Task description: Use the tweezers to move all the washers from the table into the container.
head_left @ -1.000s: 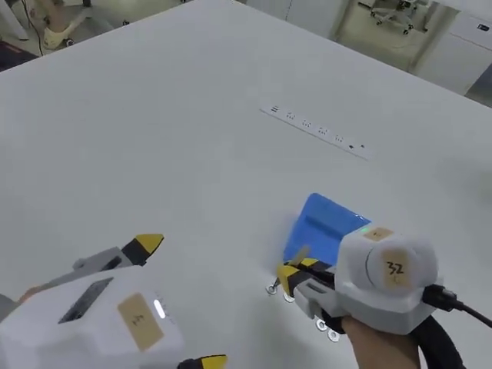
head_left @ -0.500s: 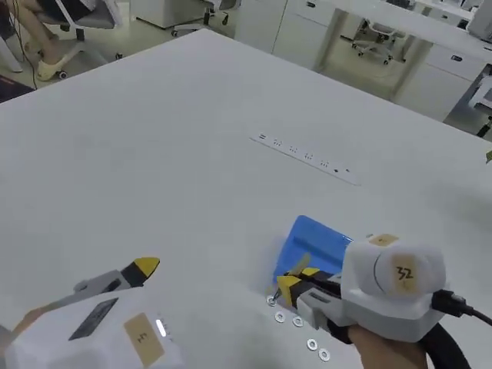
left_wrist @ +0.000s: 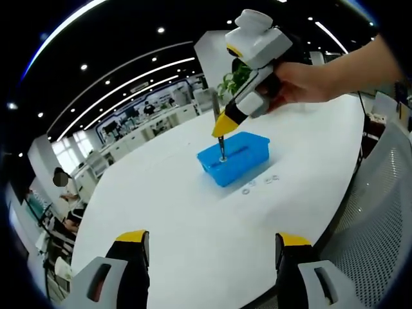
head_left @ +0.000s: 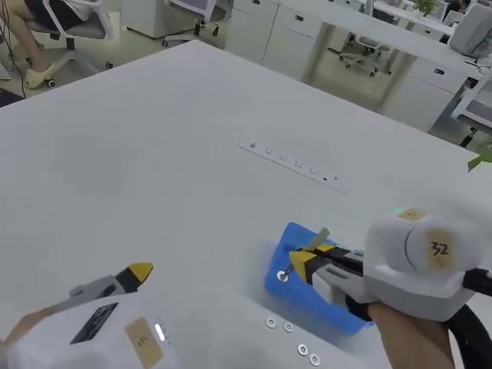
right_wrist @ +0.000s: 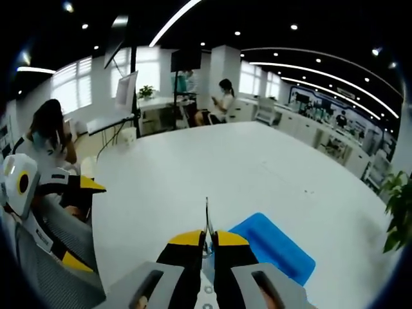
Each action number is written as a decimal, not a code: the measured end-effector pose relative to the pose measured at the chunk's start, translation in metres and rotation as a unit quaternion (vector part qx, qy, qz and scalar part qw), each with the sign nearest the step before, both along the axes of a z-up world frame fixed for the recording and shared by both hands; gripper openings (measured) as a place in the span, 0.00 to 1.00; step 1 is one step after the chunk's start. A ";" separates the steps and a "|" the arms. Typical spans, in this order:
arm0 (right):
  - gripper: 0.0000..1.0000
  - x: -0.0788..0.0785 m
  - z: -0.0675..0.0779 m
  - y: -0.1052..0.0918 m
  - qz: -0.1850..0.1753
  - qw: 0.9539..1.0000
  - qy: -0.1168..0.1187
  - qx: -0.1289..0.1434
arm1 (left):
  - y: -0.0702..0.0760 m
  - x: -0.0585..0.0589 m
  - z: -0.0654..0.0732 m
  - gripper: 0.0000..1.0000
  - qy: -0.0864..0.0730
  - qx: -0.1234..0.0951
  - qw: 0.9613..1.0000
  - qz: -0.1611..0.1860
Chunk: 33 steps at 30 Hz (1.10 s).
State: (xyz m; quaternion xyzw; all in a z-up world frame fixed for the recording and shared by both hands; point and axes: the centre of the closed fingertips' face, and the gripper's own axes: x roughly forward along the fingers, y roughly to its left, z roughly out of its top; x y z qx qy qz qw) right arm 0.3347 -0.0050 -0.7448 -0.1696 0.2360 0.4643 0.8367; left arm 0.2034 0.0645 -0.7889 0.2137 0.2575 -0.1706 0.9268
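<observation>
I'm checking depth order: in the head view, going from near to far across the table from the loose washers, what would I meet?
Loose washers → blue container → socket strip in the tabletop → office chair beyond the far edge.

Matt white table (head_left: 154, 169), smooth blue plastic container (head_left: 298, 298), metal washers (head_left: 288, 327) (bright), metal tweezers (head_left: 320, 237)

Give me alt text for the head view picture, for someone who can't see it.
The right gripper holds tweezers with a washer at their tip over a blue container on a white table. Four more washers lie on the table beside the container, and the left gripper hangs open at lower left.
</observation>
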 end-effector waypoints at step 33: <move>0.02 0.070 -0.076 -0.008 -0.088 0.995 0.038 -0.020 | 0.000 -0.003 -0.010 0.80 0.015 0.035 0.999 -0.007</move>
